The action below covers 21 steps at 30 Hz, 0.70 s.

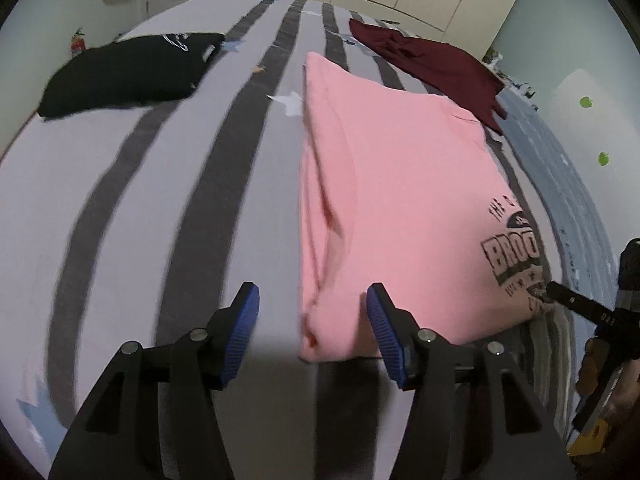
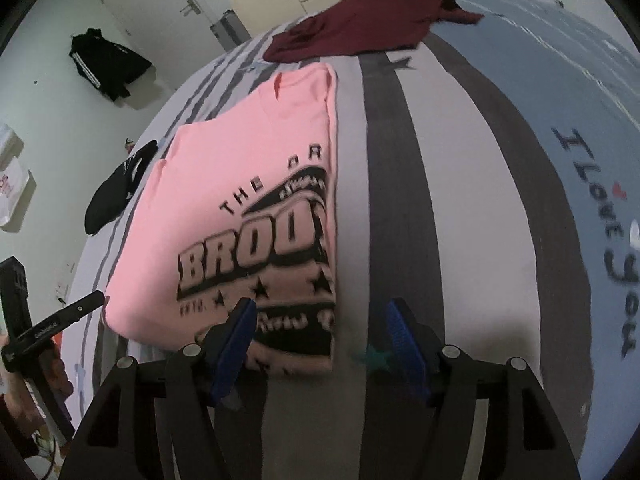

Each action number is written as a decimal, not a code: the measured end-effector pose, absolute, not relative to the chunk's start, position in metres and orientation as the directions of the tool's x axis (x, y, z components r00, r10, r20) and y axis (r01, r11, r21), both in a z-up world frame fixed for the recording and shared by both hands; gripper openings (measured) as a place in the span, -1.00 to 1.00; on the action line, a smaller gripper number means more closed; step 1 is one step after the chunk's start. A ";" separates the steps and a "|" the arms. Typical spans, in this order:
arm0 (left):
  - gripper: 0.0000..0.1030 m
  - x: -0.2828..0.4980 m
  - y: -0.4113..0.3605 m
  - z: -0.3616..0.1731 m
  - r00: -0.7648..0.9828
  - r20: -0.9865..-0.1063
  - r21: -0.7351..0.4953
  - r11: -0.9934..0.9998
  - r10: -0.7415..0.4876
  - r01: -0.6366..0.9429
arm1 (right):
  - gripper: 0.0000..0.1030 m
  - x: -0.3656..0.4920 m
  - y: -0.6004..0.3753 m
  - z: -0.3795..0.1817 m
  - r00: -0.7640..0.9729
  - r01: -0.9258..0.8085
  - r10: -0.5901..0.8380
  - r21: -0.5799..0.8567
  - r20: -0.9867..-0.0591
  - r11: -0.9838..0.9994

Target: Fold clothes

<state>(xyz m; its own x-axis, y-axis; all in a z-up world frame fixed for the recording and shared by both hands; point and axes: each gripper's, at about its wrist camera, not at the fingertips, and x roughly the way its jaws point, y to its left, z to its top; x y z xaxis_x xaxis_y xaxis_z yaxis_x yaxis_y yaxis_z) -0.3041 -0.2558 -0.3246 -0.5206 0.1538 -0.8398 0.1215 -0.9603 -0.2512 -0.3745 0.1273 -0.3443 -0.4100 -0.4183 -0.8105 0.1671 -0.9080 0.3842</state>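
Observation:
A pink T-shirt [image 1: 400, 208] with a black printed logo lies folded into a long rectangle on the striped bed; it also shows in the right wrist view [image 2: 248, 184]. My left gripper [image 1: 312, 332] is open and empty, its blue pads astride the shirt's near left corner, just above it. My right gripper [image 2: 320, 344] is open and empty over the shirt's near right corner, above the printed part. The right gripper's tip shows in the left wrist view [image 1: 576, 304], and the left gripper's tip shows in the right wrist view [image 2: 60, 320].
A folded black garment [image 1: 128, 72] lies at the far left of the bed [image 1: 160, 200], and a crumpled maroon garment [image 1: 432, 60] at the far right. A blue blanket with lettering [image 2: 580, 140] covers the bed's right side. Wardrobe doors stand behind.

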 end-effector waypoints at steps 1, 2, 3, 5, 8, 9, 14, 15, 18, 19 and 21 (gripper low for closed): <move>0.06 -0.302 -0.253 -0.329 -0.520 -0.841 -0.250 -0.961 0.152 0.122 | 0.24 -0.372 0.129 -0.346 -0.406 0.162 -0.430 0.400 -0.806 -0.902; 0.06 -0.301 -0.251 -0.332 -0.521 -0.840 -0.250 -0.960 0.151 0.126 | 0.24 -0.369 0.130 -0.349 -0.401 0.157 -0.442 0.415 -0.802 -0.896; 0.07 -0.298 -0.251 -0.335 -0.524 -0.839 -0.253 -0.959 0.149 0.132 | 0.24 -0.366 0.130 -0.351 -0.396 0.153 -0.449 0.424 -0.801 -0.892; 0.07 -0.294 -0.250 -0.340 -0.530 -0.835 -0.258 -0.955 0.146 0.144 | 0.24 -0.362 0.129 -0.354 -0.392 0.159 -0.449 0.422 -0.803 -0.893; 0.07 -0.290 -0.247 -0.345 -0.534 -0.833 -0.264 -0.951 0.143 0.158 | 0.24 -0.356 0.127 -0.357 -0.393 0.168 -0.454 0.423 -0.800 -0.890; 0.07 -0.289 -0.246 -0.347 -0.534 -0.834 -0.266 -0.950 0.142 0.162 | 0.26 -0.355 0.127 -0.358 -0.392 0.167 -0.459 0.429 -0.797 -0.888; -0.01 -0.287 -0.239 -0.351 -0.535 -0.834 -0.254 -0.954 0.133 0.159 | 0.22 -0.356 0.121 -0.358 -0.392 0.188 -0.470 0.431 -0.791 -0.882; -0.14 -0.287 -0.238 -0.351 -0.534 -0.833 -0.259 -0.954 0.141 0.151 | 0.16 -0.358 0.120 -0.357 -0.394 0.193 -0.474 0.433 -0.787 -0.880; -0.43 -0.288 -0.232 -0.351 -0.533 -0.834 -0.248 -0.960 0.143 0.131 | -0.21 -0.363 0.115 -0.356 -0.395 0.226 -0.488 0.432 -0.779 -0.873; -0.45 -0.288 -0.229 -0.350 -0.533 -0.835 -0.236 -0.964 0.136 0.125 | -0.24 -0.364 0.115 -0.355 -0.393 0.235 -0.493 0.433 -0.776 -0.870; -0.52 -0.288 -0.225 -0.349 -0.533 -0.837 -0.216 -0.970 0.123 0.115 | -0.52 -0.364 0.115 -0.353 -0.389 0.250 -0.504 0.438 -0.771 -0.864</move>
<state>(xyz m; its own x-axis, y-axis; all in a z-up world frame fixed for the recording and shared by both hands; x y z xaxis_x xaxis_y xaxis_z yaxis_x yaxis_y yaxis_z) -0.2884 -0.2246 -0.3495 -0.5334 0.1231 -0.8369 0.1151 -0.9696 -0.2160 -0.3638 0.1154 -0.3532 -0.3893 -0.5038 -0.7711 0.2500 -0.8636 0.4379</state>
